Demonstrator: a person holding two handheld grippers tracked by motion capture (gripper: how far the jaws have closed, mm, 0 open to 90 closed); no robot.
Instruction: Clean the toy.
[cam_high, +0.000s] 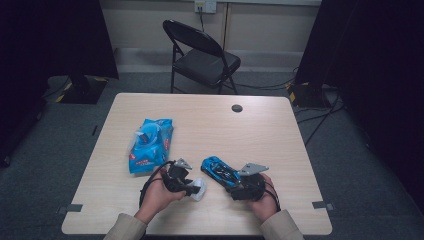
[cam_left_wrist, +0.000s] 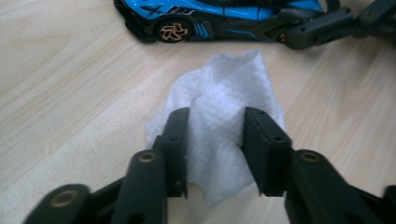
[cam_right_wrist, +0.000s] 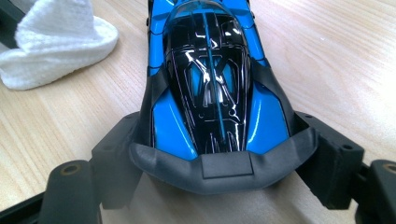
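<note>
White wipe (cam_left_wrist: 224, 116) in left tongs (cam_left_wrist: 215, 140) (pinched); right tongs (cam_right_wrist: 219, 158) clamp car (cam_right_wrist: 210, 84).

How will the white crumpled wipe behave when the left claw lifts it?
The white crumpled wipe probably stays floppy: it folds and bunches between the left claw. It looks thin, so likely very light. Its textured surface should not slip easily.
</note>
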